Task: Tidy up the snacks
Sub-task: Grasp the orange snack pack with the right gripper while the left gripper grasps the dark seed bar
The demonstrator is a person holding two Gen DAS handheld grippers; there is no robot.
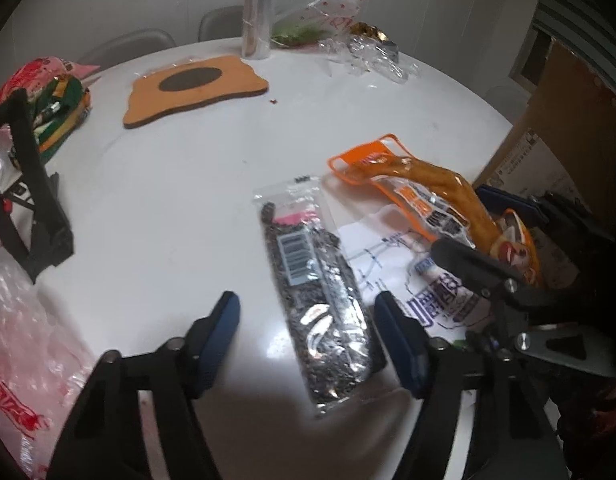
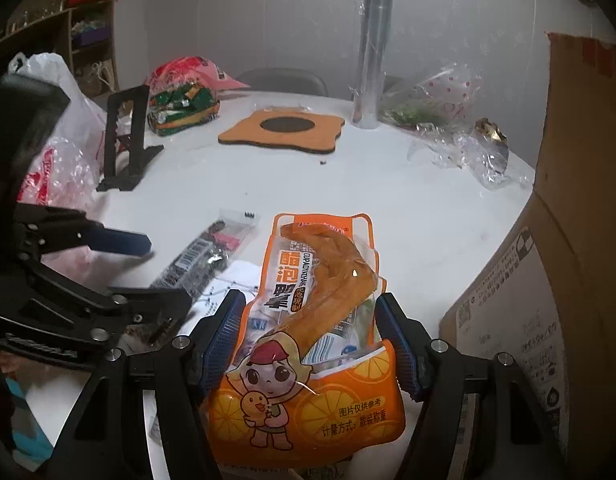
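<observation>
A clear packet of dark seeds (image 1: 308,264) with a barcode label lies flat on the white round table (image 1: 167,200). My left gripper (image 1: 308,320) straddles it. The right pad (image 1: 392,328) is at the packet's edge and the left pad (image 1: 223,320) stands apart from it, so the jaws are open. My right gripper (image 2: 310,320) is shut on the lower part of an orange snack packet (image 2: 308,392), which buckles between the blue pads. In the left wrist view that orange packet (image 1: 448,196) and the right gripper (image 1: 492,232) sit just right of the seed packet (image 2: 203,256).
A printed paper sheet (image 1: 372,248) lies under both packets. A tall cardboard box (image 2: 568,240) stands at the table's right edge. Further back are an orange mat (image 2: 281,130), a black stand (image 2: 125,140), a silver roll (image 2: 372,56), green snack bags (image 2: 183,108) and crumpled clear plastic (image 2: 468,148).
</observation>
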